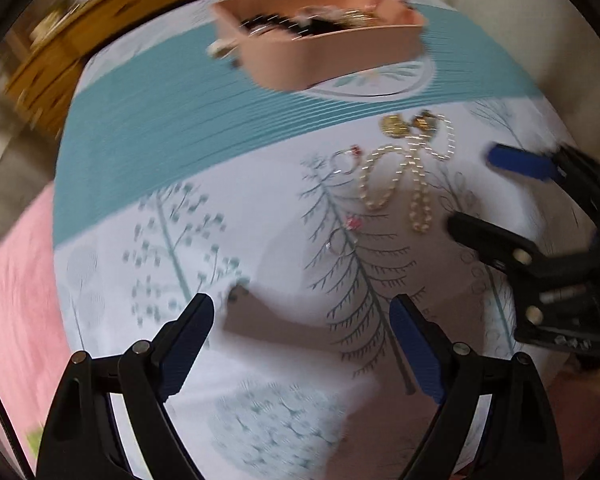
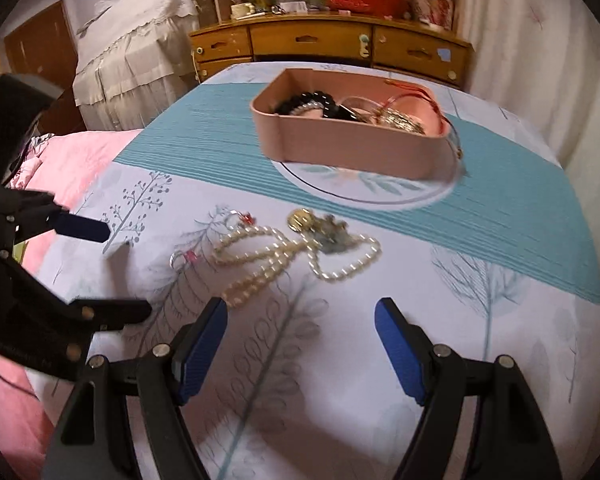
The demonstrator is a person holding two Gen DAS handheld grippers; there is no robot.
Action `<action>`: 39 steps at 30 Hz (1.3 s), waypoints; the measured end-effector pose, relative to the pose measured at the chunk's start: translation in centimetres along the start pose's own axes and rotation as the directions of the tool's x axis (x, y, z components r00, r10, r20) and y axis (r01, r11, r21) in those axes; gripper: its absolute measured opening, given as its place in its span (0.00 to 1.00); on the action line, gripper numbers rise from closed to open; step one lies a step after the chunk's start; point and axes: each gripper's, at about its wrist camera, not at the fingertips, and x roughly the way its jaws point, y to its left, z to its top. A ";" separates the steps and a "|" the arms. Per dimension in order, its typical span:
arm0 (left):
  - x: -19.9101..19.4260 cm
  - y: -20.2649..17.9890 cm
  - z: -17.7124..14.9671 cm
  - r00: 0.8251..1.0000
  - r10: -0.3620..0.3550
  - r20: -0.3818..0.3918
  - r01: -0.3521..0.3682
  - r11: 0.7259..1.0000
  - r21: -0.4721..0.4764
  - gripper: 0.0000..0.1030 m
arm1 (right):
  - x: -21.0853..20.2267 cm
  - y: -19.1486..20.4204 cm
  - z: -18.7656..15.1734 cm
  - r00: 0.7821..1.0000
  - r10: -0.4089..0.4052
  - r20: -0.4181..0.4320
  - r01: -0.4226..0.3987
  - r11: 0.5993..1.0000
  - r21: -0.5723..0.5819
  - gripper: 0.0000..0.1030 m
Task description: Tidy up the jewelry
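Nearest the cameras, the right gripper [image 2: 300, 344] and the left gripper [image 1: 302, 340] are both hovering released and empty above the printed bedspread [image 2: 480, 320], jaws spread wide, probably to straddle a loose piece. Just beyond them a pearl necklace [image 2: 296, 256] is lying in tangled loops, touching a gold brooch-like piece [image 2: 302, 218], with two small red-stoned rings [image 2: 188, 257] sitting at its left. Farther off, on the teal stripe, the pink heart-shaped jewelry box [image 2: 352, 152] is standing open and already holding dark beads and bangles, seemingly waiting as the destination.
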 end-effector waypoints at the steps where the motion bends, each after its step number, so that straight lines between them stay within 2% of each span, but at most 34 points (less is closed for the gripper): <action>1: -0.2 0.0 0.0 1.000 0.002 0.029 -0.003 0.999 0.037 0.85 | 0.3 0.3 0.3 1.000 0.011 0.008 -0.011 1.000 0.004 0.74; 3: -0.5 0.2 0.0 0.998 -0.024 0.063 0.018 0.996 0.088 0.84 | 0.8 0.6 0.8 0.999 0.032 0.022 -0.032 0.999 0.002 0.74; 5: -0.7 0.3 0.5 0.995 -0.069 0.079 0.057 0.988 0.143 0.80 | 1.4 1.0 1.2 0.999 0.011 0.035 -0.011 1.000 0.000 0.74; 9: -0.9 0.6 1.6 0.987 -0.131 0.097 0.106 0.967 0.232 0.63 | 2.1 1.8 1.6 0.998 -0.036 0.053 0.035 0.999 0.021 0.74; 11: -1.0 0.5 1.6 0.983 -0.146 0.112 0.111 0.956 0.272 0.61 | 2.4 2.1 1.8 0.997 -0.065 0.051 0.063 0.998 0.030 0.73; 13: -1.1 0.7 1.6 0.979 -0.168 0.114 0.129 0.949 0.289 0.54 | 2.6 2.2 1.8 0.994 -0.097 0.052 0.095 0.995 0.036 0.73; 15: -0.9 1.1 1.2 0.976 -0.190 0.104 0.151 0.942 0.300 0.52 | 2.9 2.6 2.0 0.991 -0.122 0.055 0.121 0.992 0.027 0.73; 17: -0.3 0.9 0.8 0.975 -0.199 0.102 0.157 0.933 0.324 0.46 | 3.0 2.7 2.2 0.990 -0.126 0.059 0.124 0.992 0.035 0.70; 19: -0.1 0.9 0.5 0.974 -0.199 0.106 0.152 0.926 0.344 0.45 | 3.1 3.0 2.4 0.991 -0.120 0.054 0.118 0.992 0.041 0.60; 21: 0.2 0.9 0.5 0.971 -0.213 0.109 0.162 0.920 0.356 0.45 | 3.2 2.8 2.5 0.996 -0.086 0.036 0.082 0.992 0.091 0.57; 23: 0.5 0.7 0.7 0.967 -0.223 0.125 0.163 0.914 0.372 0.43 | 3.2 3.0 2.5 0.995 -0.094 0.022 0.092 0.991 0.093 0.54; 26: 0.7 0.9 0.8 0.961 -0.238 0.143 0.167 0.906 0.388 0.39 | 3.1 3.1 2.5 0.997 -0.073 0.008 0.071 0.989 0.128 0.42; 28: 0.8 0.8 1.0 0.958 -0.242 0.153 0.165 0.903 0.397 0.35 | 2.9 3.3 2.6 0.999 -0.040 0.005 0.039 0.990 0.137 0.15; 29: 0.9 0.7 1.1 0.957 -0.245 0.157 0.164 0.900 0.404 0.34 | 2.8 3.5 2.4 1.000 -0.021 0.001 0.021 0.989 0.144 0.12; 32: 1.0 0.5 1.2 0.955 -0.240 0.174 0.149 0.896 0.418 0.25 | 2.5 3.5 2.1 1.000 -0.012 -0.003 0.013 0.986 0.169 0.10; 34: 1.1 0.3 1.3 0.955 -0.237 0.180 0.142 0.894 0.426 0.14 | 2.3 3.2 1.8 1.000 0.005 -0.008 -0.004 0.977 0.212 0.07; 36: 1.2 0.2 1.6 0.954 -0.240 0.179 0.145 0.892 0.427 0.14 | 2.1 2.6 1.7 1.000 0.029 -0.004 -0.027 0.961 0.277 0.04; 39: 1.2 -0.1 1.5 0.952 -0.240 0.188 0.138 0.889 0.436 0.14 | 1.8 1.6 1.3 0.999 0.049 -0.005 -0.044 0.933 0.358 0.04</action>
